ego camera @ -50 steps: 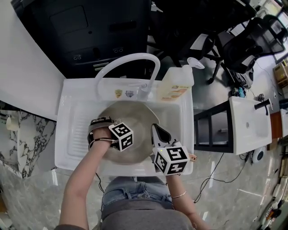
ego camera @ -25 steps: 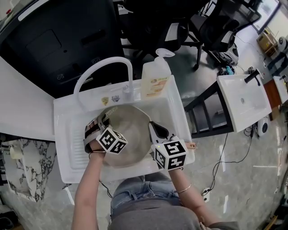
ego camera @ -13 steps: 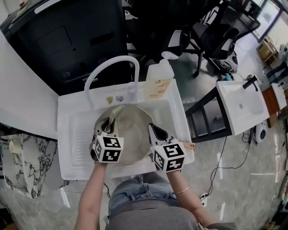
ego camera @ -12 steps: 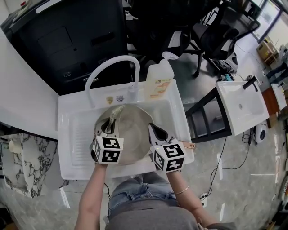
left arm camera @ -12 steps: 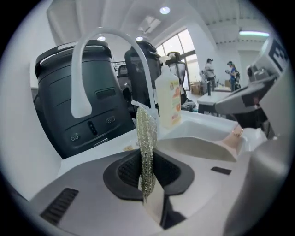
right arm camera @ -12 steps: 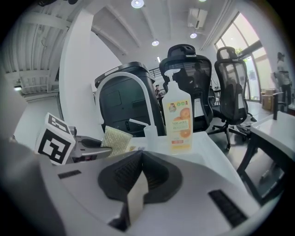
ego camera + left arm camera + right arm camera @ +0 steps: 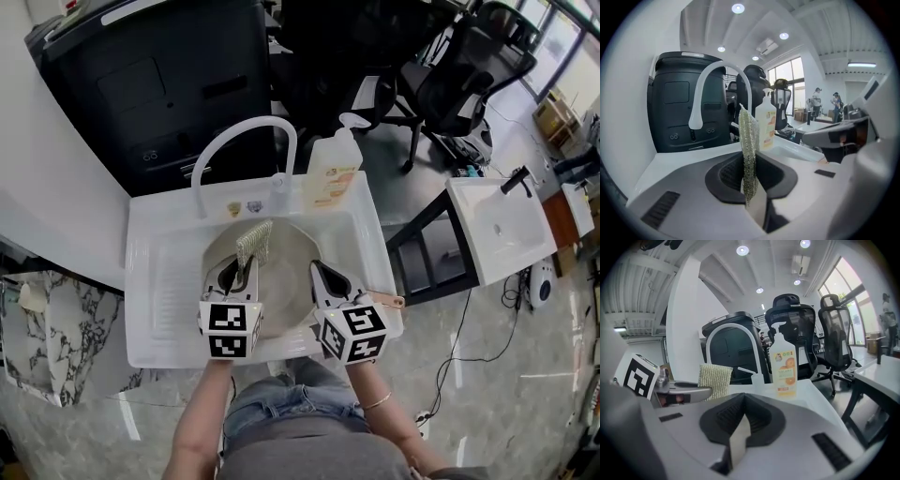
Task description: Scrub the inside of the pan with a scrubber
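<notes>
Gripping scrubber (image 7: 749, 145) upright, left gripper (image 7: 749, 190) clamps its lower edge at sink's (image 7: 164, 281) near edge. Right gripper (image 7: 738, 437) clenched, nothing between jaws, poised over pan's (image 7: 286, 267) right rim.

Pan sits in sink basin and looks empty; water not discernible.

Step judged: scrubber lifted off metal, between strokes. Next move calls for lowering it to pan floor, pressing and rubbing, with right gripper steadying rim.

At sink's far edge: faucet (image 7: 239, 141), soap bottle (image 7: 330, 178), fill level unclear.
</notes>
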`<state>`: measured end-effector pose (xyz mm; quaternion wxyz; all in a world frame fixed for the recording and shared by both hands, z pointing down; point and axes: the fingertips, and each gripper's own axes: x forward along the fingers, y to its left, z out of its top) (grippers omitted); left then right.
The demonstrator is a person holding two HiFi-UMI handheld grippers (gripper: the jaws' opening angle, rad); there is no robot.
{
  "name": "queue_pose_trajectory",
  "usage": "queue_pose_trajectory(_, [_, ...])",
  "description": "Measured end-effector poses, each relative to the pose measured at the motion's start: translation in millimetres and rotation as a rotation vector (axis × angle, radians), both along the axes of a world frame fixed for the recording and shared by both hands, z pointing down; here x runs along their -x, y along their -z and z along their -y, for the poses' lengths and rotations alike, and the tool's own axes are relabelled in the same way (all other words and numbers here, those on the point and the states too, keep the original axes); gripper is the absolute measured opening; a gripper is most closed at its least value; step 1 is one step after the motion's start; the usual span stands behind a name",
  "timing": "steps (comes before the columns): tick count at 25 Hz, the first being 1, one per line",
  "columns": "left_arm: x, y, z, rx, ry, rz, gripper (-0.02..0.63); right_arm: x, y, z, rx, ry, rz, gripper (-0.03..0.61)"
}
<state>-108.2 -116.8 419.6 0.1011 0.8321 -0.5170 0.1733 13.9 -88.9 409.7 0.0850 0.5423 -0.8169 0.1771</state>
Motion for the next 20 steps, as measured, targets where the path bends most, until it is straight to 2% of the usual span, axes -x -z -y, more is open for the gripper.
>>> queue_pose_trajectory(6, [-2,19,-17,-0.05,0.002,-0.087,0.061,5,10,-10,-0.04,0.02,0.011,0.009])
queue_pose_trajectory(13, [-3,33,-30,-0.097,0.017,-0.134,0.061,8,17,-16,-0.064,0.038,0.008,0.009])
queue_pose_trajectory(20, [1,34,-38,-0.111,0.028,-0.151,0.061,15,15,-19,-0.069,0.054,0.008,0.009])
